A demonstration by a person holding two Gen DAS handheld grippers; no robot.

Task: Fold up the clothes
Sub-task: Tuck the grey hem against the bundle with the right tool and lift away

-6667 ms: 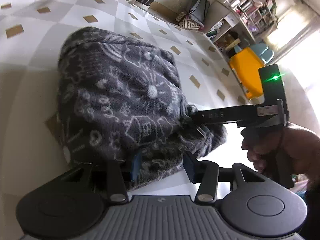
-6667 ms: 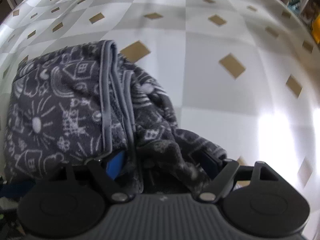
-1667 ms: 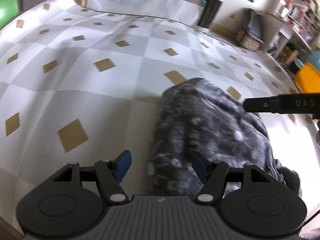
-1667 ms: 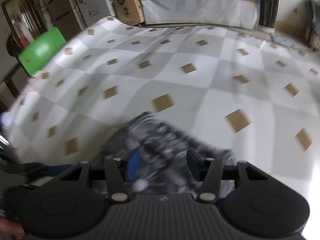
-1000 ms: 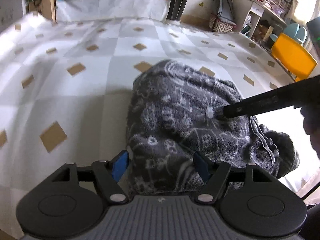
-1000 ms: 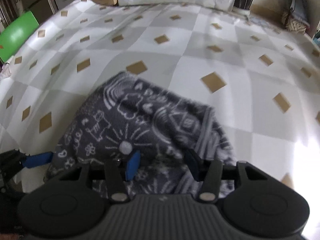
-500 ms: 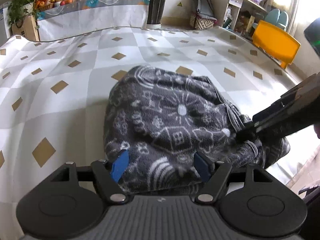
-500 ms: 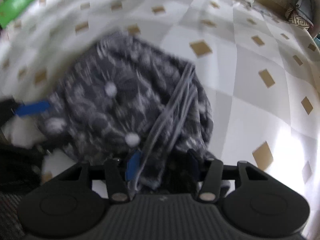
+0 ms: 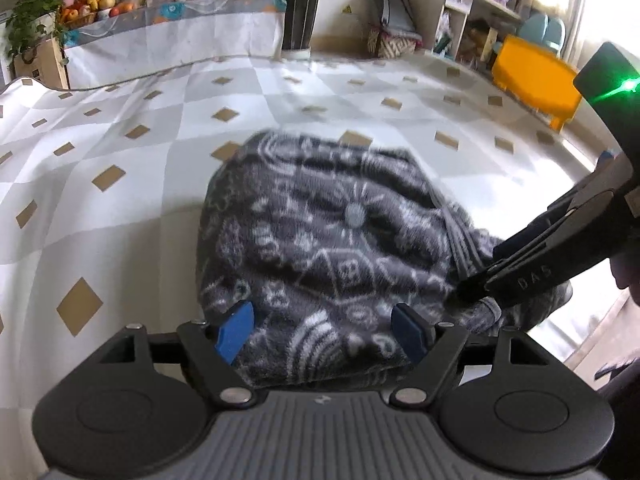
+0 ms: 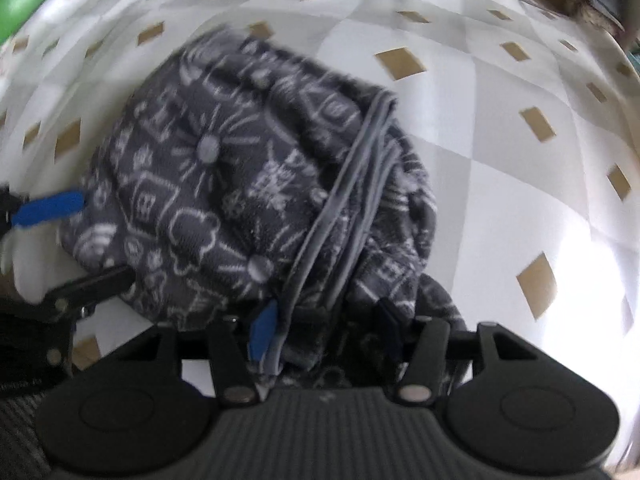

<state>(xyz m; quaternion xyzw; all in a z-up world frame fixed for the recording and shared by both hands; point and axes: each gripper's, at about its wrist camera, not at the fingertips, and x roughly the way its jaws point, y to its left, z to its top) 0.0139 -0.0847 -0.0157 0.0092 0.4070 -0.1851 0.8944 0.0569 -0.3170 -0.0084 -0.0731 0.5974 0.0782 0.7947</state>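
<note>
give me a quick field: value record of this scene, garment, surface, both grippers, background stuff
garment: dark grey fleece garment with white doodle print, bundled in a rough fold, grey trimmed edges stacked on its right side
surface: white and grey checked cloth with tan diamonds
left gripper: open, blue-padded fingers straddling the near edge of the garment
right gripper: fingers around the trimmed edges at the near right corner, fabric between them; whether clamped is unclear
background: yellow chair, shelves, fruit and plants on a covered counter
</note>
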